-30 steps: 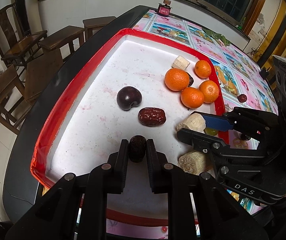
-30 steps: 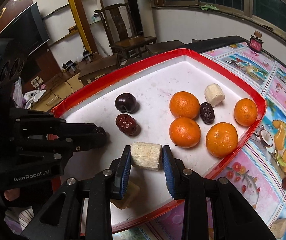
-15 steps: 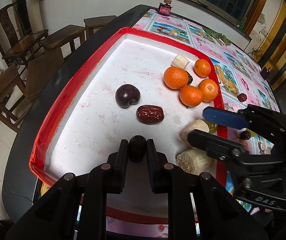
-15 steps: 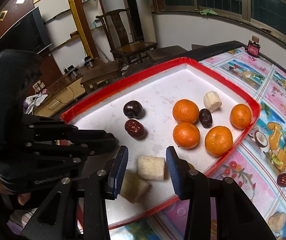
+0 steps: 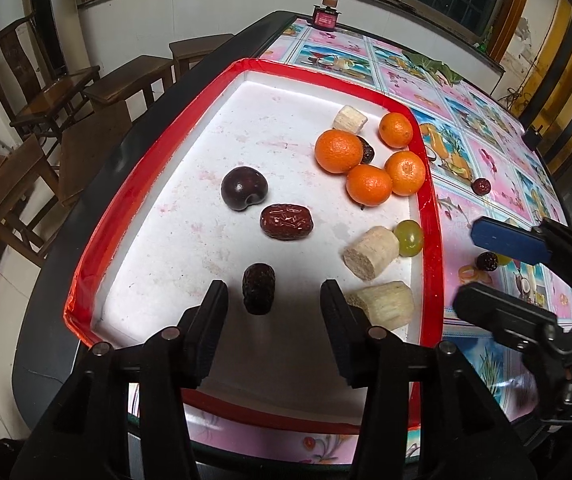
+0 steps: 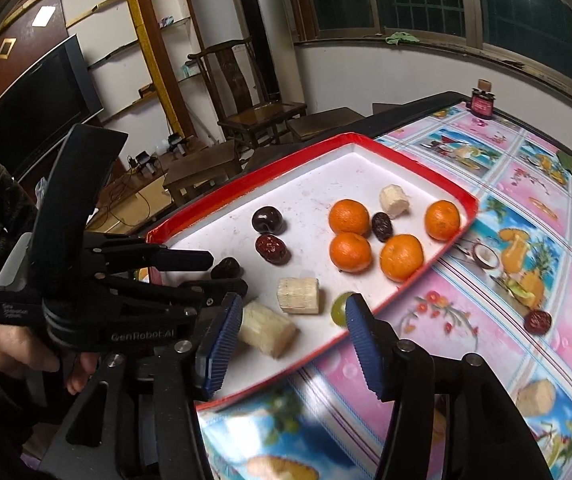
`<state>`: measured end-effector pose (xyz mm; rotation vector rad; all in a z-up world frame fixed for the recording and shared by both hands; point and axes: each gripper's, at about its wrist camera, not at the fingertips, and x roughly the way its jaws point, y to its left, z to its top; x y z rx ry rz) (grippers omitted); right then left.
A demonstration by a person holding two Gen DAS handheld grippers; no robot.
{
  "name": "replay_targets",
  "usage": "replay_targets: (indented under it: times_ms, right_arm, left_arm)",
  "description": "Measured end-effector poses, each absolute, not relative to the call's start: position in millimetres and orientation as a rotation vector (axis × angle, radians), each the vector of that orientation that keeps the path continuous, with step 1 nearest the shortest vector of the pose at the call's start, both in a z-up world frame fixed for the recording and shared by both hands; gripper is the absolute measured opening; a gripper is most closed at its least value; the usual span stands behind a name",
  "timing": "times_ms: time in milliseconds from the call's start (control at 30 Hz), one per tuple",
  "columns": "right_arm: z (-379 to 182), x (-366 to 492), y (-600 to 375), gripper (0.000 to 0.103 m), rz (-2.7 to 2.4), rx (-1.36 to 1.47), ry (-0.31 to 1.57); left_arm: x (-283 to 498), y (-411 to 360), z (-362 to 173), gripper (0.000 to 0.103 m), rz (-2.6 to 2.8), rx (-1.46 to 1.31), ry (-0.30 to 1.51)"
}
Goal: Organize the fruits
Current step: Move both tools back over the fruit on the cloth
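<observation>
A white tray with a red rim (image 5: 429,208) holds several oranges (image 5: 337,151), a dark plum (image 5: 244,188), a red date (image 5: 286,222), a green grape (image 5: 409,237) and three pale cane pieces (image 5: 371,252). My left gripper (image 5: 274,292) hangs over the tray's near end, its jaws opening. A dark date (image 5: 259,288) lies on the tray between the fingers, and neither pad touches it. My right gripper (image 6: 293,300) is above the tray's near right edge. Its jaws are opening too, with nothing gripped; a cane piece (image 6: 297,296) lies beyond its tips.
Loose on the flowered tablecloth right of the tray are a red date (image 6: 537,321), a cane piece (image 6: 535,398) and a dark fruit (image 5: 487,261). A small jar (image 5: 327,18) stands at the table's far edge. Wooden chairs and stools (image 5: 66,92) stand left of the table.
The left jaws parted and let go of the dark date, which now rests on the tray. The right gripper let go of the cane piece and pulled back and up toward the tray's right edge.
</observation>
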<state>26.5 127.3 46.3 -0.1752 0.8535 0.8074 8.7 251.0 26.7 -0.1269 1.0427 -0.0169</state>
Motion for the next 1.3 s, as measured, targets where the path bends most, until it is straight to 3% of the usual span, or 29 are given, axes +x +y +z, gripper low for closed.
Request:
replay_targets:
  times_ms: [400, 667, 767, 1133, 1300]
  right_arm:
    - [61.0, 5.1, 76.8, 0.070, 0.769, -0.101, 0.834]
    - [53.1, -7.7, 16.2, 0.075, 0.674, -0.049, 0.858]
    - [50.0, -8.4, -5.4, 0.080, 0.622, -0.035, 0.866]
    - [44.8, 7.2, -54.6, 0.078, 0.492, 0.018, 0.874]
    - [43.7, 19.0, -59.0, 0.066, 0.463, 0.024, 0.871]
  left_arm:
    - [-0.6, 235.6, 44.7, 0.054, -0.021, -0.091, 1.019]
    - [-4.4, 216.7, 56.8, 0.072, -0.057, -0.073, 1.000]
    - [-4.9, 204.3, 61.6, 0.073, -0.086, -0.065, 0.993]
    - [-4.1, 146.0, 67.8, 0.073, -0.218, -0.018, 0.992]
    - [-1.4, 116.1, 56.7, 0.073, -0.275, 0.018, 1.022]
